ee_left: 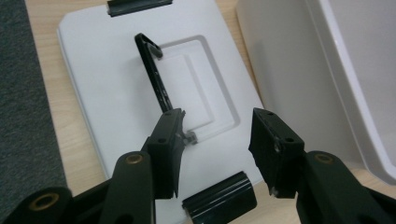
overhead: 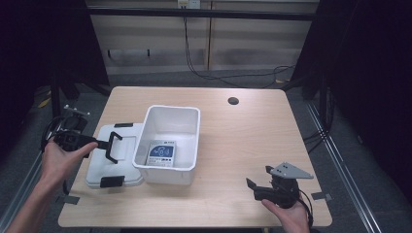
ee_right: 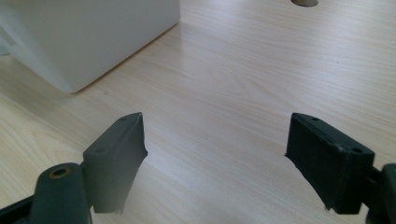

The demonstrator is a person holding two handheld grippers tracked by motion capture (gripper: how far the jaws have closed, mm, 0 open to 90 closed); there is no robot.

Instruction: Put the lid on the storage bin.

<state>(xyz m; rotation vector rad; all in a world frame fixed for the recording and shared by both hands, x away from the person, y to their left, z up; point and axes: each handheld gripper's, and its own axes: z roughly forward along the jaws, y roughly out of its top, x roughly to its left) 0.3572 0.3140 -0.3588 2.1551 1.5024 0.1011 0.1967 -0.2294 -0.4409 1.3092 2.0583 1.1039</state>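
Left gripper view: my left claw (ee_left: 215,140), jaws apart, hovers over the white lid (ee_left: 102,93); one jaw touches its raised black handle (ee_left: 152,70), with a black latch (ee_left: 219,203) below.

Right gripper view: my right claw (ee_right: 215,158) gapes over bare wooden table (ee_right: 243,70).

High view: the white bin (overhead: 170,141), just beside the lid, holds a printed packet (overhead: 162,154).

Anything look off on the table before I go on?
Nothing spilled or damaged. The lid lies flat beside the white bin, its black handle raised upright. The left claw is open over the lid; a booklet lies in the bin.
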